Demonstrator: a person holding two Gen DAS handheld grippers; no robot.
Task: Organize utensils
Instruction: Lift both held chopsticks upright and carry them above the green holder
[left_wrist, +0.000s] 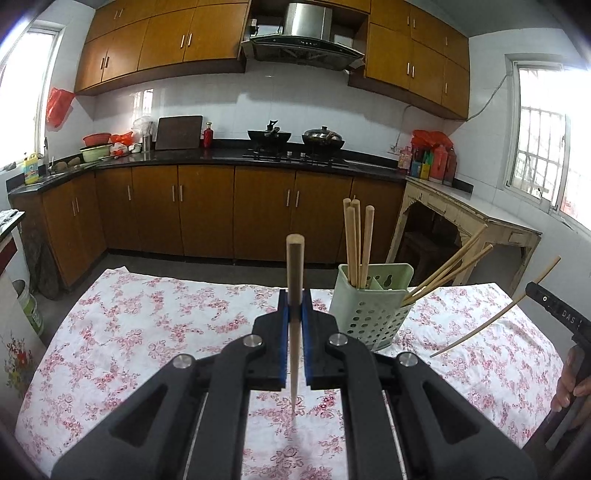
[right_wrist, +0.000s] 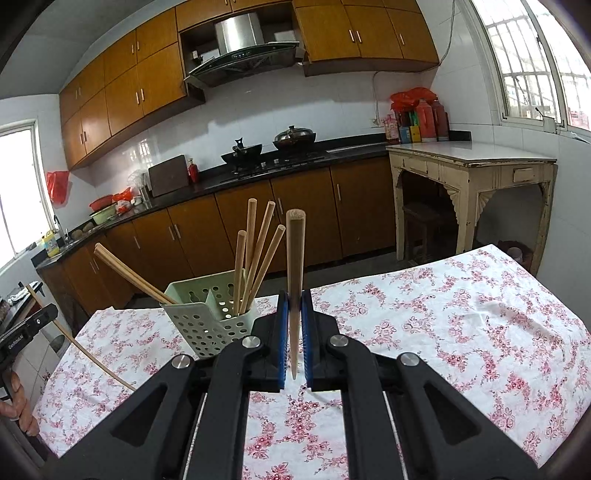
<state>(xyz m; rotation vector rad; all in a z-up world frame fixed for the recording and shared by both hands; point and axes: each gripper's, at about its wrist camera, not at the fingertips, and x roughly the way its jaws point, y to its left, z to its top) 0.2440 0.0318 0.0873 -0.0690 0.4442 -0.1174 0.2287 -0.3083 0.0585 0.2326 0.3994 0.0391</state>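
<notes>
My left gripper (left_wrist: 294, 301) is shut on an upright wooden chopstick (left_wrist: 295, 266) whose tip reaches down near the floral tablecloth. My right gripper (right_wrist: 294, 301) is shut on another upright chopstick (right_wrist: 295, 258). A pale green perforated utensil holder (left_wrist: 369, 306) stands on the table, right of the left gripper and left of the right gripper (right_wrist: 212, 314). Several chopsticks (left_wrist: 356, 243) stand in its rear compartment and a few lean out of its other side (left_wrist: 448, 271). The right gripper with its chopstick also shows at the left wrist view's right edge (left_wrist: 495, 317).
The table carries a white cloth with pink flowers (left_wrist: 147, 317). Behind it are brown kitchen cabinets (left_wrist: 207, 210), a black counter with a stove and woks (left_wrist: 295, 142), and a cream side table (right_wrist: 472, 166) at the right. The other hand's gripper shows at the left edge (right_wrist: 26, 332).
</notes>
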